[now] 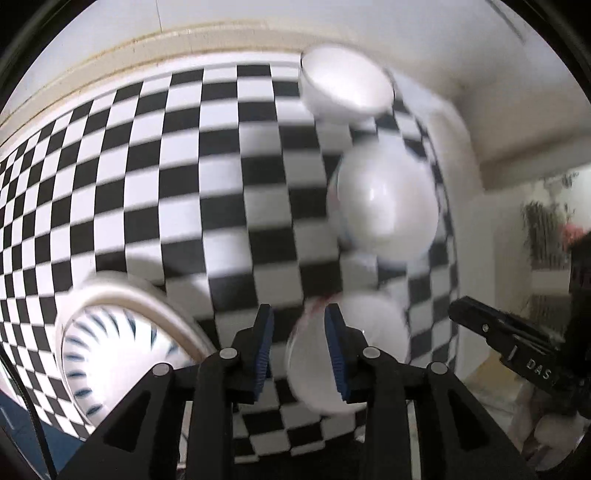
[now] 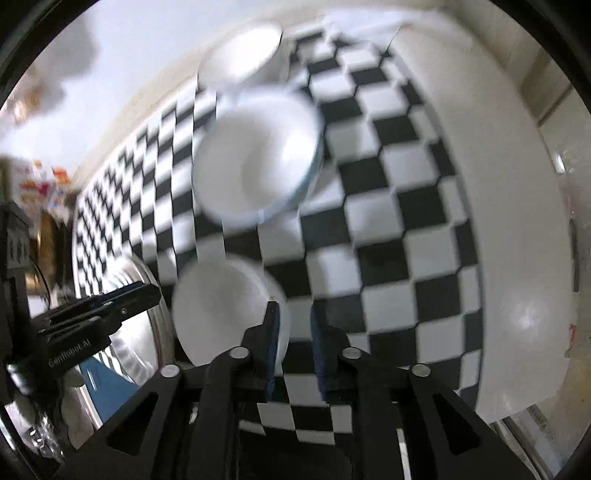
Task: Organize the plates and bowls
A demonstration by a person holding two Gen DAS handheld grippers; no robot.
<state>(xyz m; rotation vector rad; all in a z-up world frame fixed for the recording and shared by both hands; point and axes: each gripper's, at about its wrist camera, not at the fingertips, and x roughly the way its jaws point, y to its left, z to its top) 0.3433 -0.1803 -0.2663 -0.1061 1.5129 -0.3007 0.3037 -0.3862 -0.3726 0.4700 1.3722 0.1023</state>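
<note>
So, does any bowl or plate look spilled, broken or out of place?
Nothing stands out. Three white bowls sit upright in a row on the checked cloth, and the patterned plate lies flat. Blur hides fine damage.

Checkered tablecloth [image 1: 184, 184], white wall [image 1: 258, 14], bright light.

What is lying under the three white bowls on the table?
Under the near bowl, the middle bowl and the far bowl lies a black-and-white checkered cloth. The squares directly beneath each bowl are covered, and the table below the cloth cannot be seen.
</note>
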